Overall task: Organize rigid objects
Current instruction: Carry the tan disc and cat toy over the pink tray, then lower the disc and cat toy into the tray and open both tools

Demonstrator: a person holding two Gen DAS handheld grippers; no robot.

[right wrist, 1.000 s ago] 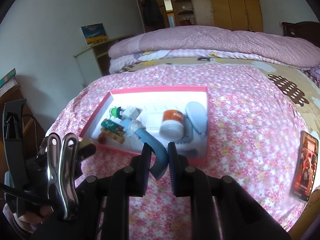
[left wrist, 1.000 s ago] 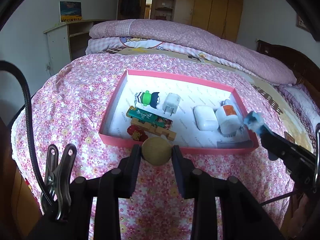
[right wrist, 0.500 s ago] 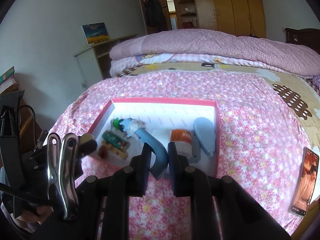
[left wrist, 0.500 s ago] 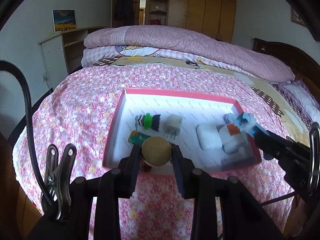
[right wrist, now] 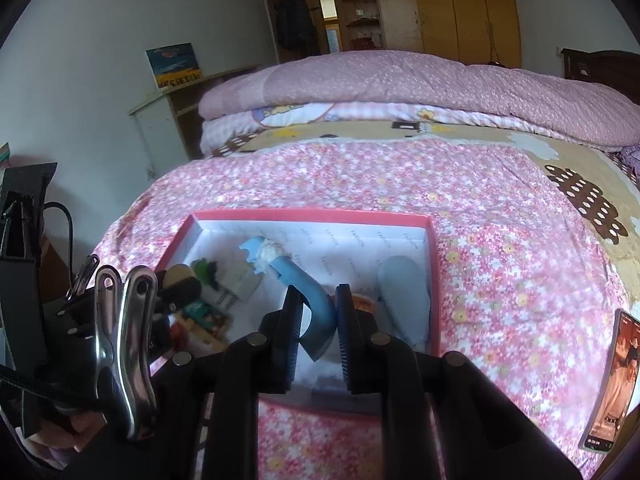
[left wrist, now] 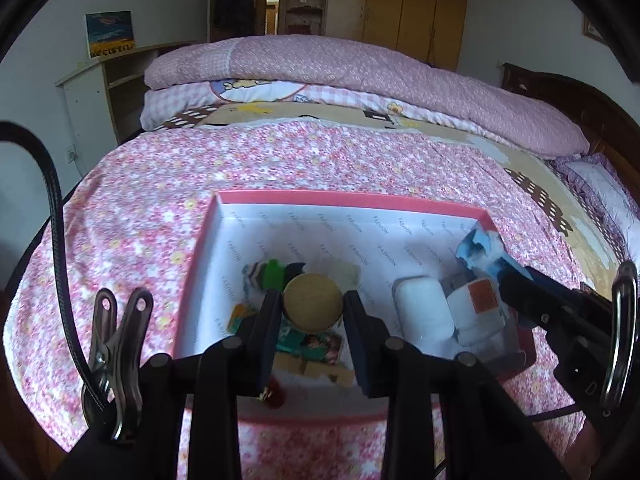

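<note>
A pink-rimmed box (left wrist: pixel 352 200) (right wrist: pixel 312 214) with a white floor lies on the flowered bedspread. My left gripper (left wrist: pixel 313 306) is shut on a round wooden disc (left wrist: pixel 313 300) and hangs over the box's near left part. My right gripper (right wrist: pixel 318 316) is shut on a curved blue razor (right wrist: pixel 304 284), whose head (right wrist: pixel 256 252) reaches over the box. In the left wrist view that razor head (left wrist: pixel 482 250) shows at the box's right side. Inside lie a green figure (left wrist: pixel 272 274), a white case (left wrist: pixel 424 314), an orange-labelled white bottle (left wrist: pixel 478 308) and a colourful flat toy (left wrist: pixel 316 344).
A grey-blue oval piece (right wrist: pixel 404 296) rests in the box's right end. A phone (right wrist: pixel 612 384) lies on the bedspread at the right. Folded pink quilts (left wrist: pixel 360 72) are stacked at the back, with a white shelf (left wrist: pixel 92 92) at the left wall.
Both grippers have moved forward over the box, which now lies directly below them and looks larger. The disc and the razor stay gripped as before.
</note>
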